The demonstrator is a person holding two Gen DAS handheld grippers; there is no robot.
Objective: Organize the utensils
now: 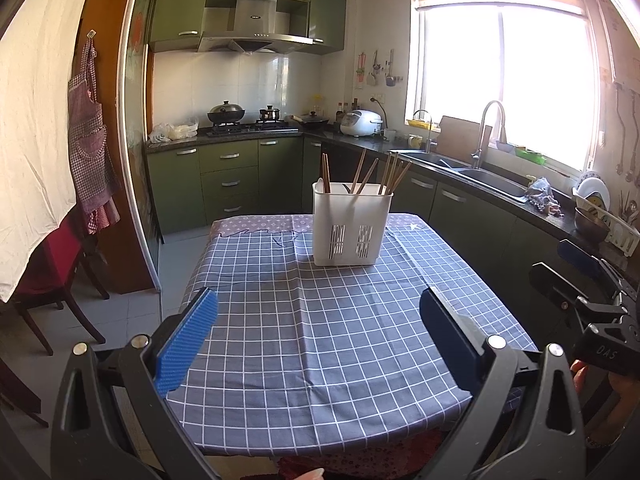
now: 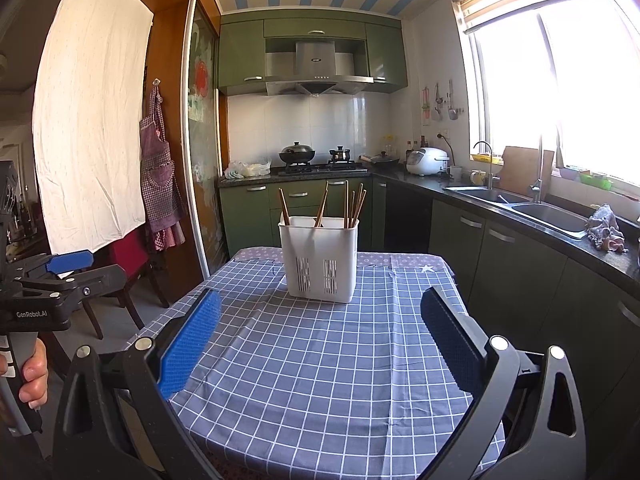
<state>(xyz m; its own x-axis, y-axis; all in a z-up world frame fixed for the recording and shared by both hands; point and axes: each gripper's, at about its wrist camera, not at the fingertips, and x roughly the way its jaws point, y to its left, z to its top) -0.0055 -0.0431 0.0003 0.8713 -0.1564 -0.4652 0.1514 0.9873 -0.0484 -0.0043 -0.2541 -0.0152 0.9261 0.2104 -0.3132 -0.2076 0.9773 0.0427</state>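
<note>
Looked basically finished: the chopsticks (image 1: 362,174) all stood in the white holder (image 1: 352,228) at the far middle of the checkered surface (image 1: 320,340), nothing loose around. Left gripper (image 1: 318,336) and right gripper (image 2: 320,340) hung back, jaws wide apart, empty.

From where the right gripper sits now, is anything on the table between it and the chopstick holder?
Nothing visible. Only bare checked tablecloth lies between the open right gripper and the white holder with its chopsticks.
</note>
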